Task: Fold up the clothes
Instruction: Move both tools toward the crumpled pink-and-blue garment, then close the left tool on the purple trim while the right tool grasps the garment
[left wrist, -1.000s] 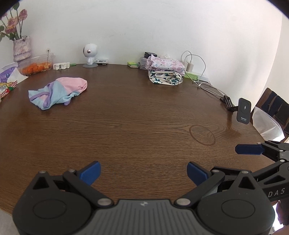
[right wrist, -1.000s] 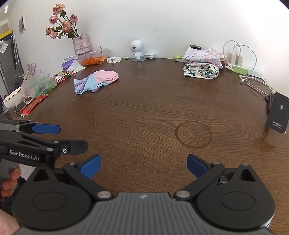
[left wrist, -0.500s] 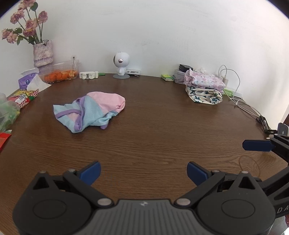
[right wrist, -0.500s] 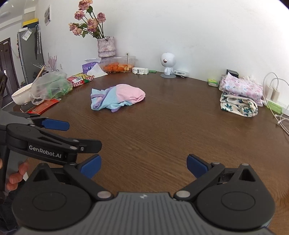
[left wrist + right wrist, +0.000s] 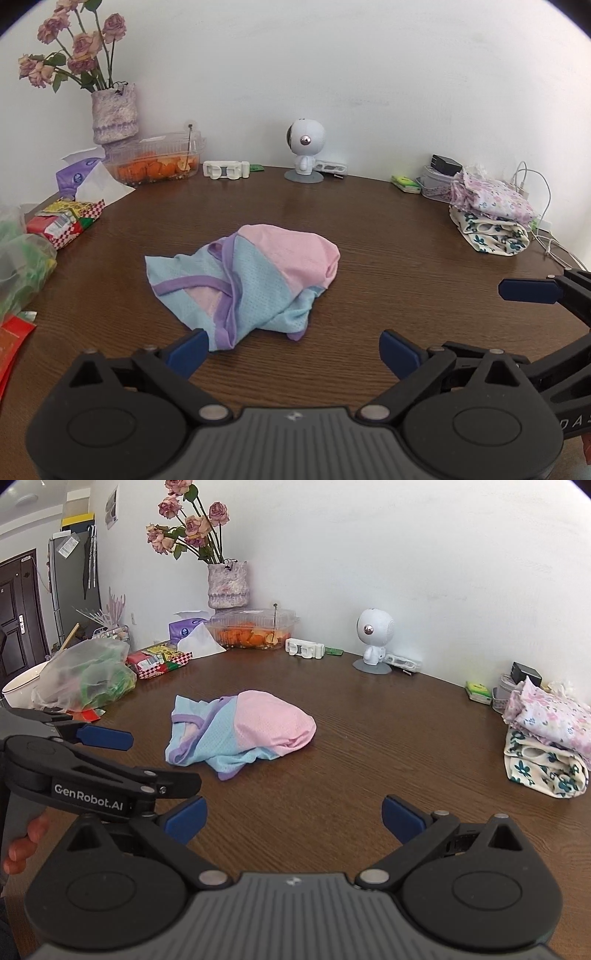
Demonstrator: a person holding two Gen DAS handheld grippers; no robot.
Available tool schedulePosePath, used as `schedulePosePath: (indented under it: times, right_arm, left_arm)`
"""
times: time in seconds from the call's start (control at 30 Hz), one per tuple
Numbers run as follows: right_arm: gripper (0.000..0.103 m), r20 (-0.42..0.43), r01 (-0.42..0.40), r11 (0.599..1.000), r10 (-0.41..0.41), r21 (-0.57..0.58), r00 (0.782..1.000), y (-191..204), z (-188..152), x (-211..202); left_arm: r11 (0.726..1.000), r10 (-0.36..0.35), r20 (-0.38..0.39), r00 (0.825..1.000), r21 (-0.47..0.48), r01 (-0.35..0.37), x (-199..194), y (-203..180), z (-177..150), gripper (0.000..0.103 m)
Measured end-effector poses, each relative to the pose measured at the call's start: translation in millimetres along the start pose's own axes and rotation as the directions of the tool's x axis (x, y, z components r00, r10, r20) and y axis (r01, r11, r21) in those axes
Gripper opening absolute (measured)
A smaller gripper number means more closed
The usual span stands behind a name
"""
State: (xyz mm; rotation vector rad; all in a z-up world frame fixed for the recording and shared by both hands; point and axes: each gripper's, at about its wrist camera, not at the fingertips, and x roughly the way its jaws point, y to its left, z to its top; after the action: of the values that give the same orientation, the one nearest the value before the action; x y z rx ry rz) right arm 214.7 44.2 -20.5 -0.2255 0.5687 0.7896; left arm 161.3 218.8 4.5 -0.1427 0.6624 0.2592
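A crumpled pink, light-blue and purple garment (image 5: 247,280) lies on the brown wooden table (image 5: 388,258); it also shows in the right wrist view (image 5: 243,734). My left gripper (image 5: 291,352) is open and empty, its left fingertip just in front of the garment's near edge. My right gripper (image 5: 293,818) is open and empty, a short way in front of the garment and to its right. Each gripper shows at the edge of the other's view. Two folded floral garments (image 5: 491,221) are stacked at the right, also seen in the right wrist view (image 5: 546,746).
Along the back edge stand a vase of roses (image 5: 114,114), a clear box of orange food (image 5: 155,162), a tissue pack (image 5: 74,177), a white round-headed figure (image 5: 304,147) and chargers with cables (image 5: 535,199). Snack packets (image 5: 62,221) and a plastic bag (image 5: 88,675) lie at the left.
Both grippers have swung left and moved toward the crumpled garment, which now sits centred and much closer. Both stay open.
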Motion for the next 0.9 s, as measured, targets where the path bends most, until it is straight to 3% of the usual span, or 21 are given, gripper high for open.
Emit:
schedulePosePath:
  times: [0.23, 0.37, 0.5, 0.57, 0.63, 0.73, 0.83, 0.9]
  right_arm:
    - [0.103, 0.01, -0.054, 0.998, 0.054, 0.02, 0.998, 5.2, 20.6, 52.8]
    - [0.103, 0.028, -0.071, 0.997, 0.072, -0.038, 0.997, 17.5, 27.3, 77.3]
    - [0.102, 0.029, -0.081, 0.993, 0.084, -0.092, 0.996, 32.5, 32.1, 98.3]
    - [0.094, 0.028, -0.097, 0.989, 0.101, -0.114, 0.994, 38.2, 34.0, 104.9]
    - [0.089, 0.032, -0.109, 0.985, 0.114, -0.137, 0.993, 42.8, 35.8, 110.1]
    - [0.08, 0.023, -0.124, 0.981, 0.129, -0.15, 0.991, 46.1, 37.5, 117.0]
    - [0.06, -0.01, -0.153, 0.978, 0.154, -0.142, 0.988, 46.3, 36.0, 123.8]
    - [0.057, -0.022, -0.161, 0.978, 0.159, -0.132, 0.987, 45.4, 34.7, 126.5]
  left_arm:
    - [0.998, 0.019, 0.011, 1.0, -0.059, -0.019, 32.8, 38.6, 23.7, 0.095]
    - [0.996, 0.04, 0.012, 0.999, -0.077, -0.039, 54.1, 56.4, 37.5, 0.092]
    - [0.997, 0.027, -0.018, 0.999, -0.074, -0.028, 78.2, 62.4, 46.9, 0.078]
    - [0.996, 0.006, -0.034, 0.999, -0.086, -0.009, 89.1, 65.1, 49.0, 0.071]
    - [0.994, -0.023, -0.05, 0.998, -0.108, 0.018, 98.9, 68.6, 49.1, 0.055]
    - [0.992, -0.037, -0.048, 0.998, -0.12, 0.031, 106.1, 72.0, 48.9, 0.049]
    - [0.989, -0.054, -0.039, 0.998, -0.14, 0.048, 110.5, 76.7, 48.9, 0.04]
    - [0.986, -0.066, -0.034, 0.997, -0.155, 0.06, 113.3, 79.8, 48.5, 0.03]
